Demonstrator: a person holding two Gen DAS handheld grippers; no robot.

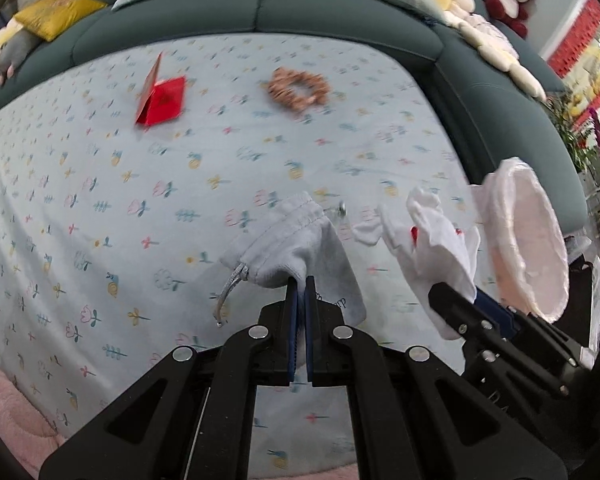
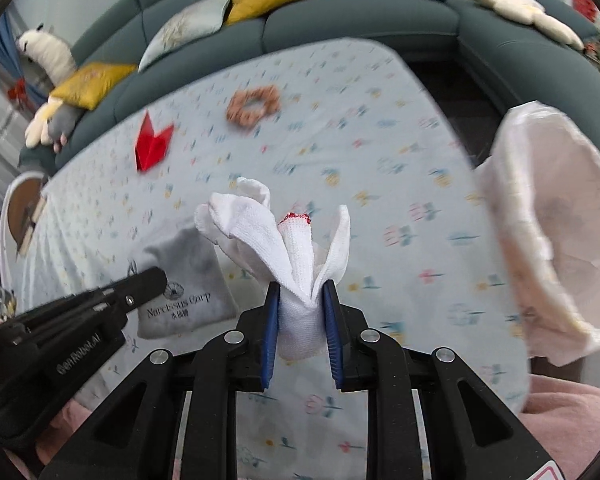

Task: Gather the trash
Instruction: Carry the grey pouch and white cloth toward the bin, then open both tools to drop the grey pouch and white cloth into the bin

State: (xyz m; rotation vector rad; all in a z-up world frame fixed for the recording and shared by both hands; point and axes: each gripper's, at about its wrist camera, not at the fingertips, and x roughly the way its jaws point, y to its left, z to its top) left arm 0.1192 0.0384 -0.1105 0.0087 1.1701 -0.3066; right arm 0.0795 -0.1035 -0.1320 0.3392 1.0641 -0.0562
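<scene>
Trash rides toward the bin point(image 2: 556, 216): left tongs point(image 1: 300, 284) clamp the pouch point(image 1: 288, 248), right tongs point(image 2: 302, 300) clamp the glove point(image 2: 284, 240), both beside the bin, ready to drop.

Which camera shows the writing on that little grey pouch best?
The right wrist view: the grey pouch faces it, printed logo readable. In the left wrist view the pouch is pinched by the left gripper, only a blurred scrap of lettering showing.

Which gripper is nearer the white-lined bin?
Right. The right gripper, holding a white glove, is beside the bin; the left gripper, holding a grey pouch, is farther away.
</scene>
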